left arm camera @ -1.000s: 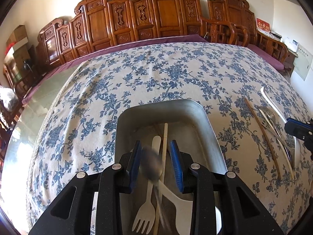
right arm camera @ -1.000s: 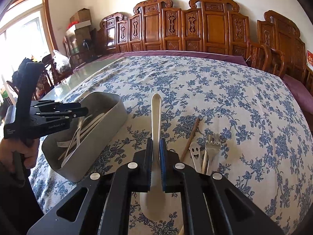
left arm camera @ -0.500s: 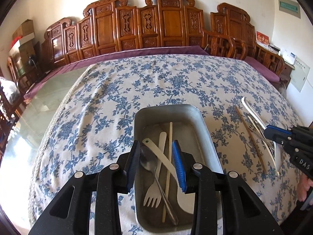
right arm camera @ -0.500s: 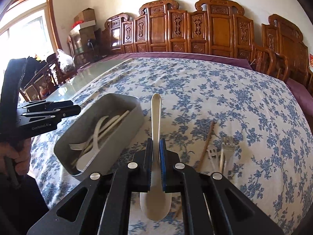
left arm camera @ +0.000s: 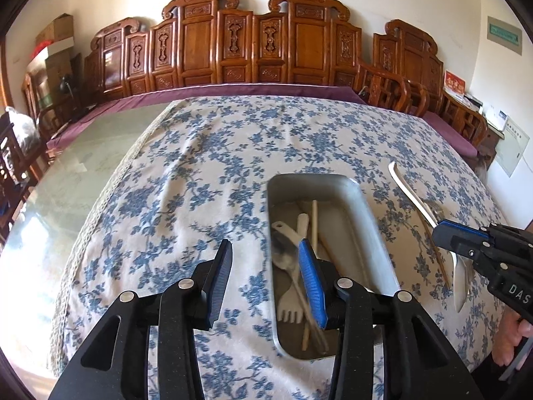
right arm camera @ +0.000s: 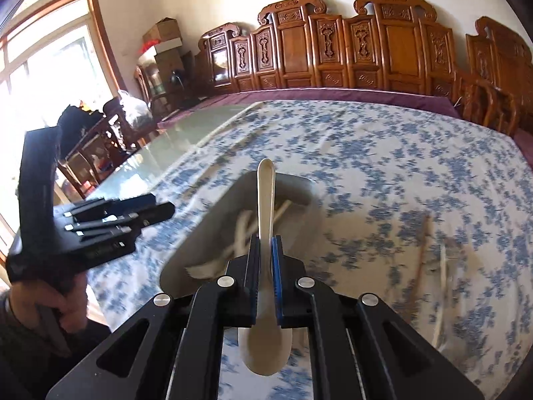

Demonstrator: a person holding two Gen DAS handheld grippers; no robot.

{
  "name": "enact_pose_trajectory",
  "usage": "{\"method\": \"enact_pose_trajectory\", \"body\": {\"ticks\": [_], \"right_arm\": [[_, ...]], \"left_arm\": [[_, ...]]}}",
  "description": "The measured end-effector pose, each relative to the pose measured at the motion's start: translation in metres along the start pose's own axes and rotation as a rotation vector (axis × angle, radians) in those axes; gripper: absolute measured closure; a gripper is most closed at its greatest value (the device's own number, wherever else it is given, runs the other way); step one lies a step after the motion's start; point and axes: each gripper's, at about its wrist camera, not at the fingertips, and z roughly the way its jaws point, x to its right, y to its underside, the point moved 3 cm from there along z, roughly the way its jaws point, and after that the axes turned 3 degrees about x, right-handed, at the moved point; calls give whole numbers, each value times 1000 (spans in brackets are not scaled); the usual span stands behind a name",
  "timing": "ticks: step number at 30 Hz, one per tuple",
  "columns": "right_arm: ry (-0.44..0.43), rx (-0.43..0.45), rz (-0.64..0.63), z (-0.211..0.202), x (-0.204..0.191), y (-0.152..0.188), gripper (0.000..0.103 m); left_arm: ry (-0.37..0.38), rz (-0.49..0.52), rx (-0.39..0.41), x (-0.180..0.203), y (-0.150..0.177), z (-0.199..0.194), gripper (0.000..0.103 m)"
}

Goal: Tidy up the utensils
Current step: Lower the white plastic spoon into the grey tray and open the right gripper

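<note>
A grey metal tray (left arm camera: 369,220) lies on the blue-flowered tablecloth and holds a metal spoon (left arm camera: 283,256), a white fork (left arm camera: 291,310), a white spoon and chopsticks. My left gripper (left arm camera: 266,263) is open and empty, above the tray's left rim. My right gripper (right arm camera: 265,250) is shut on a white spoon (right arm camera: 265,200), handle pointing forward, over the tray (right arm camera: 216,233). In the left wrist view the right gripper (left arm camera: 443,233) comes in from the right with that spoon (left arm camera: 413,193). The left gripper (right arm camera: 133,213) shows at the left in the right wrist view.
A chopstick (right arm camera: 421,243) and more utensils, blurred, lie on the cloth right of the tray; a fork (left arm camera: 434,206) shows there too. Carved wooden chairs (left arm camera: 253,43) line the far side. Bare glass tabletop (left arm camera: 66,180) lies to the left.
My left gripper has opened wider and moved left, off the tray's middle. My right gripper has carried the white spoon leftward to above the tray.
</note>
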Motion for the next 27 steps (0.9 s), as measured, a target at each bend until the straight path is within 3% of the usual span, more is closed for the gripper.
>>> {"method": "enact_pose_trajectory", "body": {"ticks": [6,16,27], "right_arm": [[-24,-27,15,26,-20,-12,94],[-54,-94,128,77,-20,-13,94],[-15,-92,68,80,-20,-10,92]], "left_arm": [[-9,-28,-12,-23,2,3,63],[-6,-70,-29,-41,0,11,63],[2,-53,-21,-34,1,9,63]]}}
